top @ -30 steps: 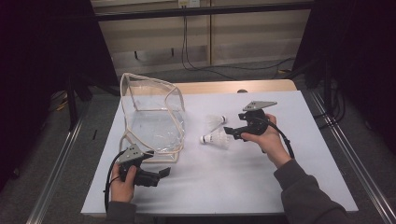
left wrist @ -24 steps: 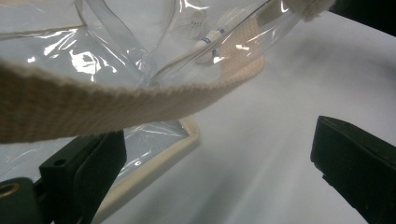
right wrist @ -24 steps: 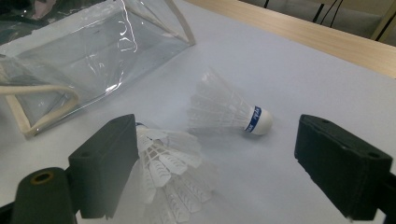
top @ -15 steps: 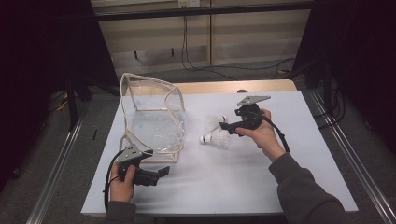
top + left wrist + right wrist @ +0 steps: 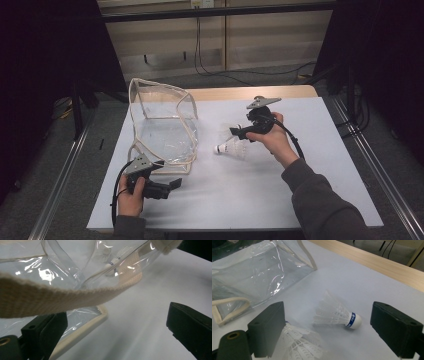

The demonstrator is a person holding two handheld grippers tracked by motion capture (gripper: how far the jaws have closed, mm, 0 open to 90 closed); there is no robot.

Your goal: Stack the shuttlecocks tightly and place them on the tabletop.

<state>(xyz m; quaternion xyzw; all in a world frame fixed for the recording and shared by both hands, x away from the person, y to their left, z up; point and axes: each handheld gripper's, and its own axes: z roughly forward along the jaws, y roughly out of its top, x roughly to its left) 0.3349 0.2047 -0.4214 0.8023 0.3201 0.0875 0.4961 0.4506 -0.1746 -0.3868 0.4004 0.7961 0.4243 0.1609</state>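
A clear plastic bag (image 5: 162, 125) with cream trim stands open on the left part of the white table. Two white shuttlecocks lie to its right. One (image 5: 231, 146) lies in plain sight; the other is partly under my right gripper (image 5: 236, 131). In the right gripper view the blue-banded shuttlecock (image 5: 337, 313) lies on its side between and beyond the wide-open jaws of the right gripper (image 5: 328, 313), and the second shuttlecock (image 5: 299, 345) sits low by the left jaw. My left gripper (image 5: 174, 184) rests open at the bag's front corner. The bag's cream strap (image 5: 50, 297) crosses above one jaw.
A white sheet (image 5: 310, 175) covers the table, with a strip of bare wood (image 5: 240, 93) along the far edge. Metal rails (image 5: 370, 170) run along the floor on both sides. A cable trails from the right gripper over the person's wrist.
The right gripper has moved toward the far side and slightly left, over the shuttlecocks, jaws still wide. The left gripper and the bag have stayed put.
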